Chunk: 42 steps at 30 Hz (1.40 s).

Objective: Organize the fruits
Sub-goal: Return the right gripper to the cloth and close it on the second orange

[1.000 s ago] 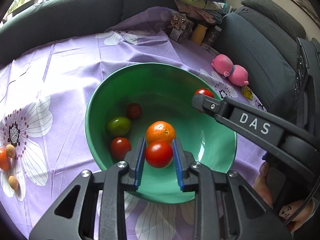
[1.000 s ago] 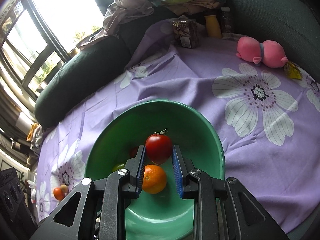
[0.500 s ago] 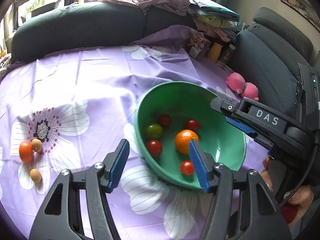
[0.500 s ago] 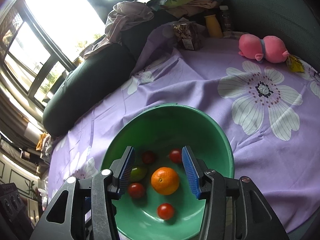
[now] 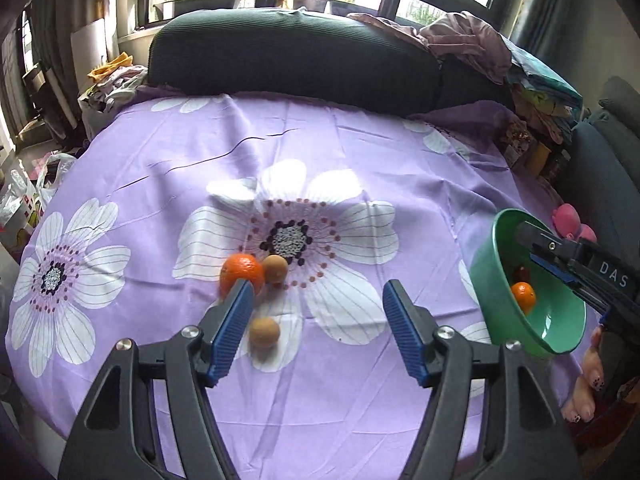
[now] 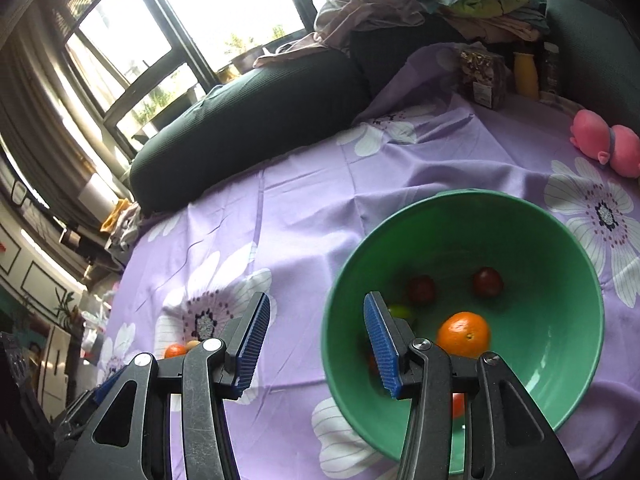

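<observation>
On the worktop, the green plastic bowl (image 6: 568, 240) at 3 o'clock holds several fruits; one orange (image 5: 241, 273) and apparently two small brown fruits (image 5: 264, 331) remain. Both hand-held grippers, left (image 5: 316, 334) and right (image 6: 316, 344), have just been opening, jaws apart and empty.

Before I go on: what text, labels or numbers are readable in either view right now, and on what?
"DAS": white letters on the right tool, seen in the left wrist view.
White label on the snack packet at the table's far edge: too small to read.
Yellow bottle beside it: no readable print.
Nothing else carries text.
</observation>
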Available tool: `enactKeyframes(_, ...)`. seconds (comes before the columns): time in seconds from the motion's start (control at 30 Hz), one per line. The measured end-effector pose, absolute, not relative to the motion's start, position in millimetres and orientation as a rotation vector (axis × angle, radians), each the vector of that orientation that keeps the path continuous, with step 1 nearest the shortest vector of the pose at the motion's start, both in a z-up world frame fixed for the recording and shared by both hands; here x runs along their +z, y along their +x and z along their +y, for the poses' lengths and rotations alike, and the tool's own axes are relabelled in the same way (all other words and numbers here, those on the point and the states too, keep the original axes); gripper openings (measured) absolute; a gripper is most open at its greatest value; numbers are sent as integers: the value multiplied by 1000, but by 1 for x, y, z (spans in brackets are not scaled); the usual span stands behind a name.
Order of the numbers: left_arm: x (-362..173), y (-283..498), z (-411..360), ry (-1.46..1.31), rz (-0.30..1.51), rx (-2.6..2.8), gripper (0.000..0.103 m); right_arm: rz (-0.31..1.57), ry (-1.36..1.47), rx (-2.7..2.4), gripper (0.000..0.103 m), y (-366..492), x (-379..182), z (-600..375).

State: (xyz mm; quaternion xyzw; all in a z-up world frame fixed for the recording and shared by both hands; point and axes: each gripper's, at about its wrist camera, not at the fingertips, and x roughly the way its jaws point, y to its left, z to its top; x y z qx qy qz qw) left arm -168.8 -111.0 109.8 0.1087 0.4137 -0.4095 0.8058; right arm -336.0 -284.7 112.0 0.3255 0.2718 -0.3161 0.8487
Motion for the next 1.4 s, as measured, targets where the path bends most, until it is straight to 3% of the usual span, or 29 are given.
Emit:
enactKeyframes(0.37, 84, -80, -46, 27, 1015, -677, 68, 756, 655, -387, 49, -231, 75, -225)
enactKeyframes(0.73, 82, -65, -36, -70, 1045, -683, 68, 880, 817, -258, 49, -160, 31, -216)
enactKeyframes(0.83, 83, -65, -36, -77, 1037, -687, 68, 901, 762, -305, 45, -151, 27, -209)
enactKeyframes(0.97, 83, -66, -38, -68, 1040, -692, 68, 891, 753, -298, 37, -148, 26, -206)
enactKeyframes(1.4, 83, -98, -66, -11, 1044, -834, 70, 885, 733, -349, 36, -228, 51, -223)
